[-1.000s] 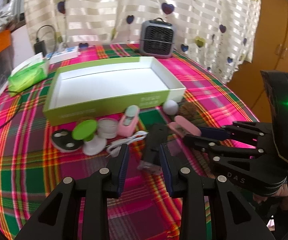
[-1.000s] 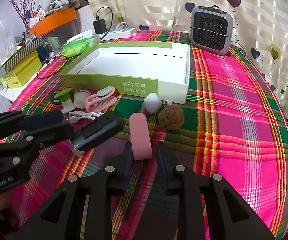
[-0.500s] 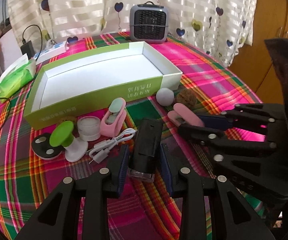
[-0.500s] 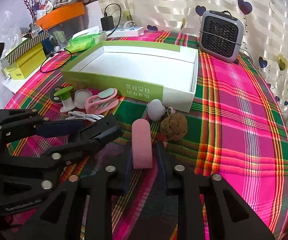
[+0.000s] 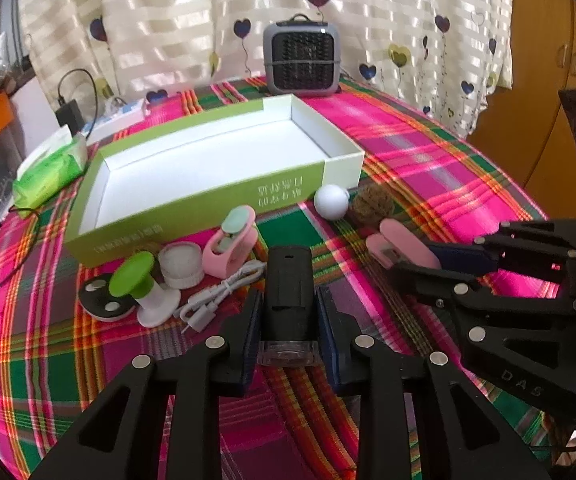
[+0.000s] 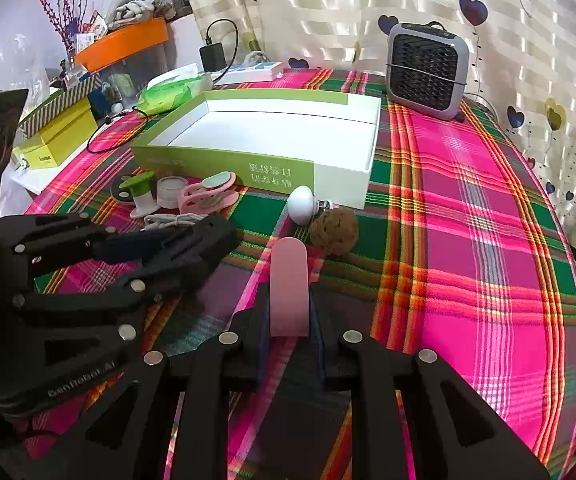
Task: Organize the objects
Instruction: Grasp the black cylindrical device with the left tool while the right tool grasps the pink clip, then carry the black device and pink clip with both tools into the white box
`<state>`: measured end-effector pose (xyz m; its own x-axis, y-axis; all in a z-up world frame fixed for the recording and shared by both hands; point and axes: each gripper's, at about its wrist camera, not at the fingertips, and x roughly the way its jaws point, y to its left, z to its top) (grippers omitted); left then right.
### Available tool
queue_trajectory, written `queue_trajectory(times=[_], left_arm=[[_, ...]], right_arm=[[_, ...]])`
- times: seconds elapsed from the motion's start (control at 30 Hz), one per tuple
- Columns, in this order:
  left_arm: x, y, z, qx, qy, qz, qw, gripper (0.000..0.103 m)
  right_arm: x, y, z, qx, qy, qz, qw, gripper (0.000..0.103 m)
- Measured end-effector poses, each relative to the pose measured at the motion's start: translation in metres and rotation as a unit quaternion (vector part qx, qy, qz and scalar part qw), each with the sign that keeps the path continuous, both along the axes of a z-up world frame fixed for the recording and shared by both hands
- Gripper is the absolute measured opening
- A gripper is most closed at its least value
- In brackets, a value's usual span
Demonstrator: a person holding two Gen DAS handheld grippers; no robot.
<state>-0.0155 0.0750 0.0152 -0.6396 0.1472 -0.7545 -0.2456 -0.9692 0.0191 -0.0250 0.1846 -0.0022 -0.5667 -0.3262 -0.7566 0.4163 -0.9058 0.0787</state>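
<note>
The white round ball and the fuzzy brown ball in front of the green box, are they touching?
Cannot tell. In both wrist views the white round ball and fuzzy brown ball sit close, but neither shows clear contact or a gap.

I see my left tool (image 5: 289, 320) as matte black plastic with triangular cut-outs, round silver screws and dark blue pads (image 5: 250, 330); my right tool (image 6: 290, 320) looks the same, and raised lettering marks the outer side of each tool
</note>
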Motion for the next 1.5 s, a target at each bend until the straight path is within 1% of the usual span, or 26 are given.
queue_trajectory(times=[0.27,0.37,0.73,0.93,1.27,1.5], left_arm=[[0.006,-0.005,0.013,0.004,0.028,0.018,0.9994,0.025],[0.009,-0.008,0.021,0.006,0.044,0.027,0.9987,0.025],[0.016,-0.019,0.042,0.009,0.08,0.052,0.9954,0.025],[0.021,-0.027,0.051,0.007,0.094,0.068,0.9932,0.025],[0.033,-0.037,0.065,0.011,0.115,0.08,0.9901,0.025],[0.034,-0.039,0.067,0.012,0.118,0.082,0.9895,0.025]], right_arm=[[0.006,0.002,0.004,-0.006,0.007,0.0,1.0,0.018],[0.007,0.001,0.008,-0.009,0.012,0.004,1.0,0.018],[0.012,-0.006,0.022,-0.02,0.03,0.017,0.999,0.018],[0.016,-0.012,0.03,-0.021,0.04,0.024,0.999,0.018],[0.026,-0.023,0.045,-0.021,0.061,0.034,0.997,0.018],[0.026,-0.029,0.052,-0.02,0.071,0.039,0.997,0.018]])
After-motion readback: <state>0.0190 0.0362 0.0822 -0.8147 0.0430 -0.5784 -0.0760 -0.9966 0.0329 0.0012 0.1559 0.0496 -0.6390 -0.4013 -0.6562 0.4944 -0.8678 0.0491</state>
